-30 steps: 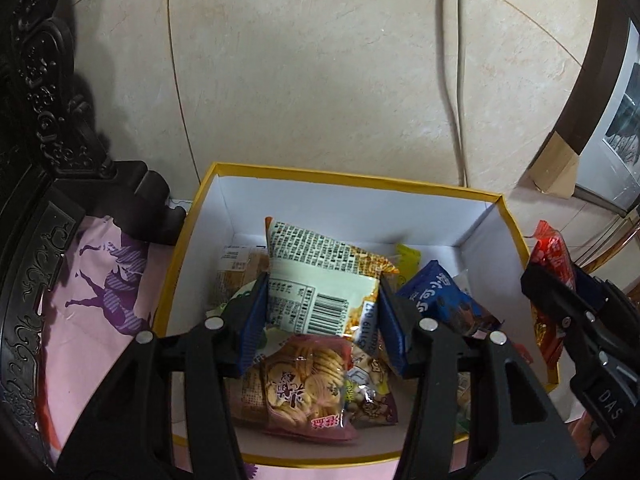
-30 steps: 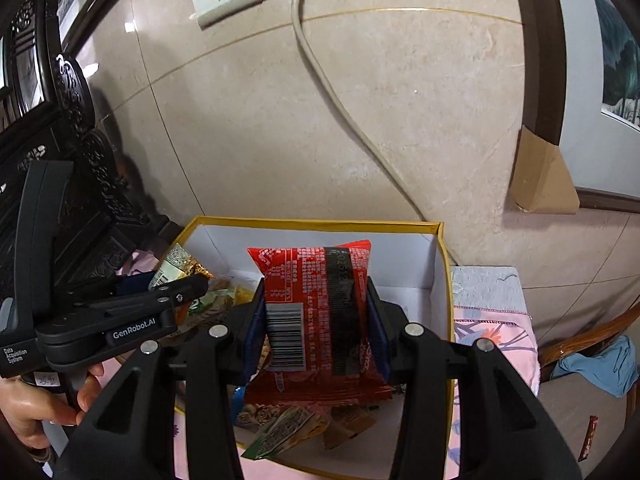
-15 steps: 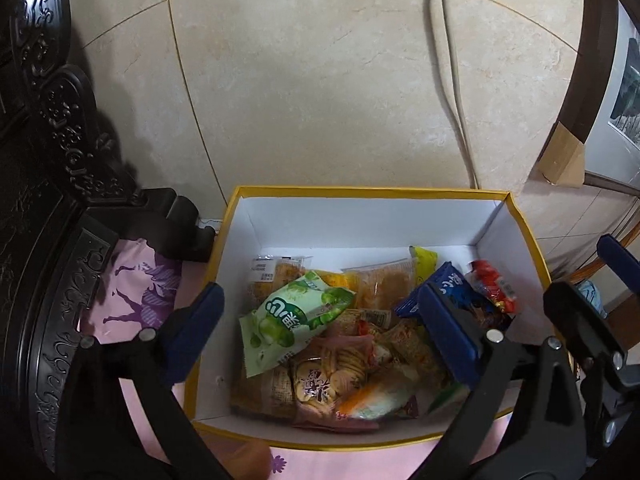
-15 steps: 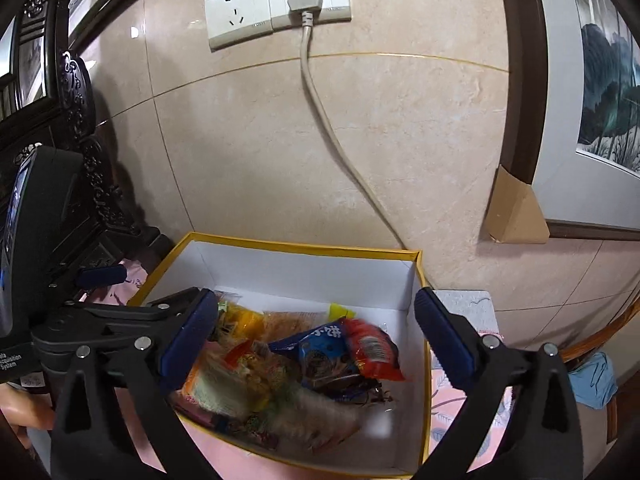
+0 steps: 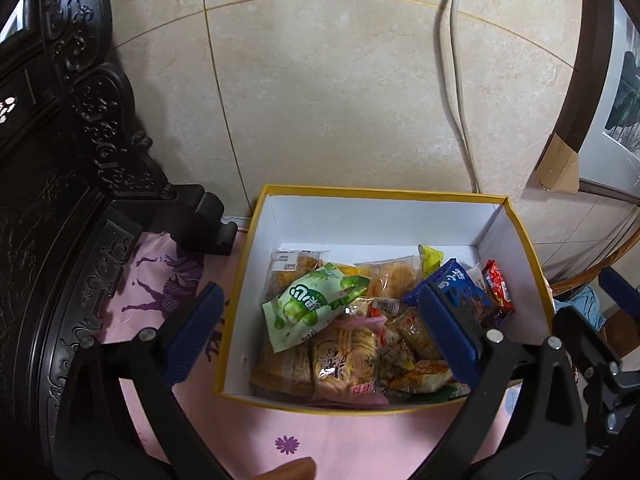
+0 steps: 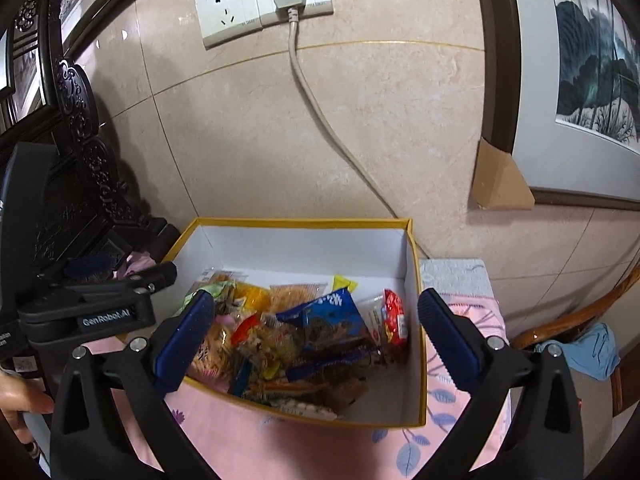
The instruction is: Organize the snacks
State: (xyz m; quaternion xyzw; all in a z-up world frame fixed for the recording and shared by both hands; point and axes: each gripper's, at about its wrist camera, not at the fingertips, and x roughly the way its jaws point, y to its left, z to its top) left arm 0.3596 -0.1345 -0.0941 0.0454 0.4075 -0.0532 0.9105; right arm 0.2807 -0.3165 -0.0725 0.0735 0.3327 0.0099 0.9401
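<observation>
A yellow-rimmed white box (image 5: 380, 194) sits on a pink cloth, with snack packets heaped inside. Among them are a green packet (image 5: 308, 304), a pink cracker packet (image 5: 344, 360), a blue packet (image 5: 460, 284) and a red packet (image 5: 498, 284). My left gripper (image 5: 318, 291) hangs open above the box's near side, holding nothing. The right wrist view shows the same box (image 6: 300, 222) with the blue packet (image 6: 332, 316) and the red packet (image 6: 394, 316). My right gripper (image 6: 315, 295) hovers over it, its jaws opening wide with nothing between them.
Dark carved wooden furniture (image 5: 80, 160) stands close on the left. A tiled wall with sockets (image 6: 264, 0) and a hanging cable (image 6: 320, 120) rises behind the box. A framed picture (image 6: 580, 60), a wooden chair with a blue cloth (image 6: 592, 348) and a person's hand (image 6: 20, 400) are nearby.
Both grippers have opened. The left let go of a white and orange packet, the right a red one; both packets now lie in the box. Both grippers pulled back and upward.
</observation>
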